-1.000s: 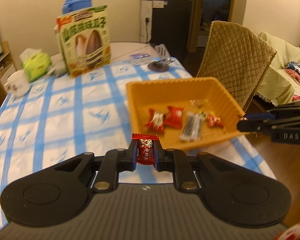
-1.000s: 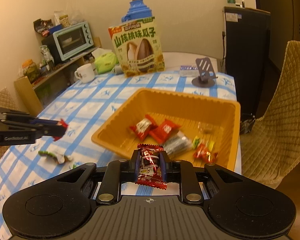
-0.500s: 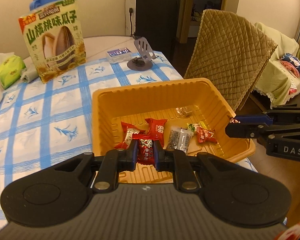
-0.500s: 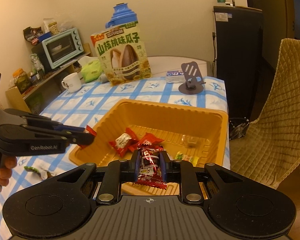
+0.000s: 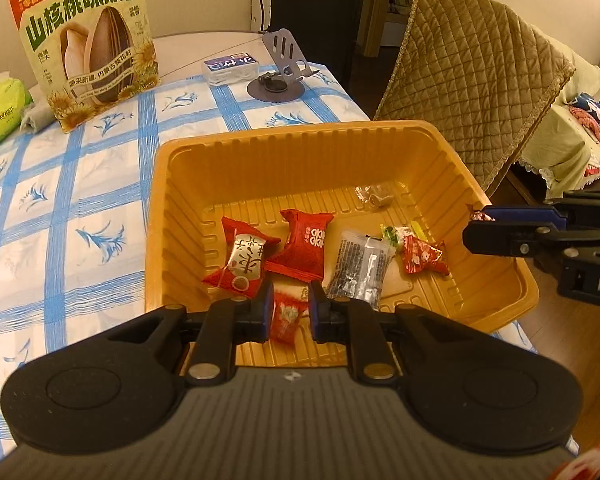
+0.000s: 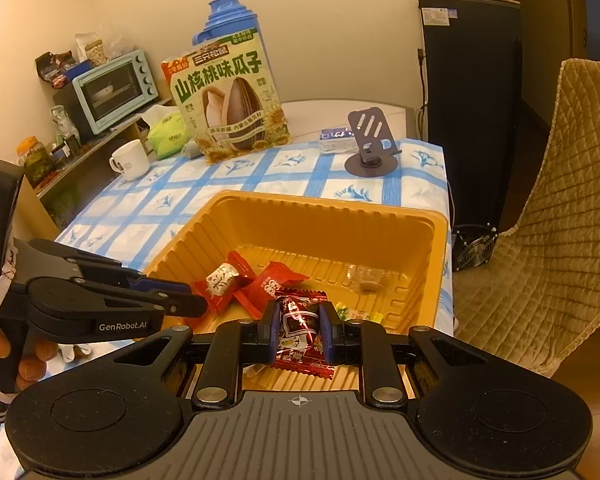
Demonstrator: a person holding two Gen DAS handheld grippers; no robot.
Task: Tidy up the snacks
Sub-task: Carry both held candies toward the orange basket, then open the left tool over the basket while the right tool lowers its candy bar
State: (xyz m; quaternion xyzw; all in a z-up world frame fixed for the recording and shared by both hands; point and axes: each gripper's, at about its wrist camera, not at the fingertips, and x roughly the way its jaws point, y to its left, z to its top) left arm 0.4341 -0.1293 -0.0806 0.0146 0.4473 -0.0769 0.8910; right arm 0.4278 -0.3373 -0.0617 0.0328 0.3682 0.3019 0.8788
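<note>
The left hand-held gripper (image 5: 288, 312) is positioned over the near edge of the orange plastic tray (image 5: 260, 152). Its jaws are parted, and a red-wrapped candy (image 5: 286, 314) sits between them with a gap visible on each side; the wrapper appears blurred. Whether it touches the tray floor cannot be determined.

The right hand-held gripper (image 6: 299, 334) is closed on a dark red foil-wrapped candy (image 6: 300, 332), held upright above the near rim of the tray. In the left wrist view, the right hand-held gripper enters from the right, at the tray's right rim.

Ahead of the left hand-held gripper, the tray floor carries two red candy packets (image 5: 276, 252), a silver sachet (image 5: 360, 268), a small red candy (image 5: 424, 256) and a clear-wrapped sweet (image 5: 374, 196).

Beyond the tray, on the blue-checked worktop (image 5: 72, 208), stand a sunflower seed bag (image 5: 88, 40) and a phone stand (image 5: 278, 70).
</note>
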